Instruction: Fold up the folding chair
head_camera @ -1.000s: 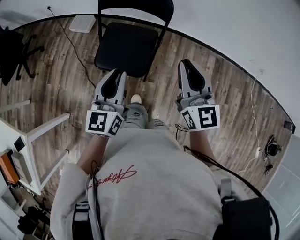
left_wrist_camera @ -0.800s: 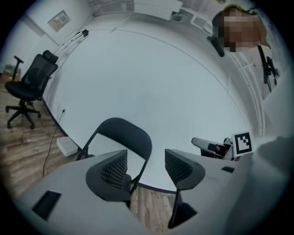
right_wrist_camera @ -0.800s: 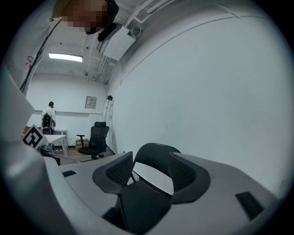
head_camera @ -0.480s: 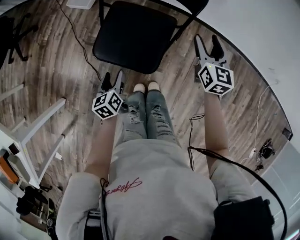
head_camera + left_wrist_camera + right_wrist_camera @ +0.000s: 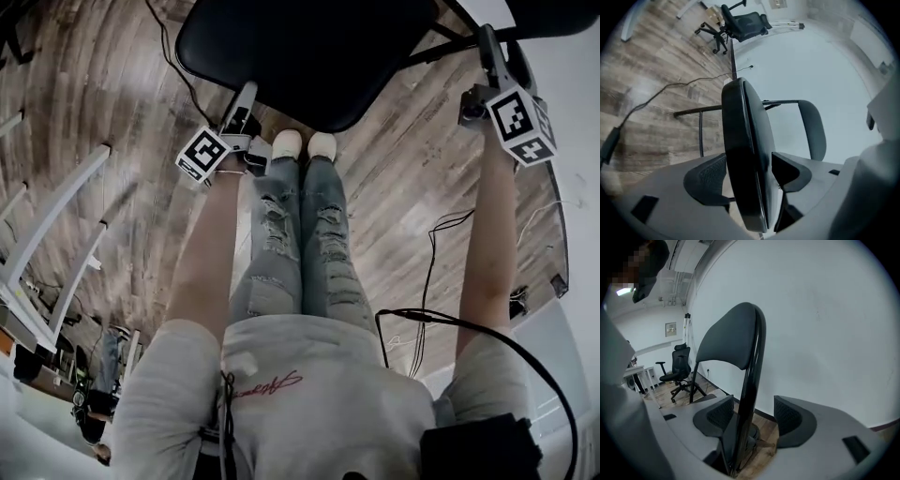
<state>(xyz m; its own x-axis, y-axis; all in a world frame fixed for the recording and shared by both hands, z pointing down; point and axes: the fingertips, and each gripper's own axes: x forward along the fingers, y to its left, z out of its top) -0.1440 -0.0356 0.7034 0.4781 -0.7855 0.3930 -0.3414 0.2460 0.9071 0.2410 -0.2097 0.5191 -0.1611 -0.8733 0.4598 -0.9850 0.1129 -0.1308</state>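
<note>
2 hand-held grippers are at the folding chair, both with jaws spread. The left hand-held gripper [image 5: 750,173] straddles the front edge of the black seat [image 5: 743,140], and the padded edge fills nearly the whole gap between the pads. In the head view this left hand-held gripper [image 5: 242,111] reaches the near left part of the seat [image 5: 309,47], just above the person's pale shoes [image 5: 286,145].

The right hand-held gripper [image 5: 754,416] is also open. The black frame tube [image 5: 752,380] stands between its jaws, close to the left pad and clear of the right one. Above it the tube curves around the grey backrest [image 5: 729,338]. In the head view the right hand-held gripper [image 5: 497,56] is raised at the chair's right side, with the arm stretched out.

The chair stands unfolded on the wooden floor [image 5: 112,112], with its seat flat and its back to a white wall [image 5: 825,310]. A dark cable [image 5: 647,103] trails across the boards beside it, and 1 black office chair [image 5: 743,23] stands well apart by the wall.
</note>
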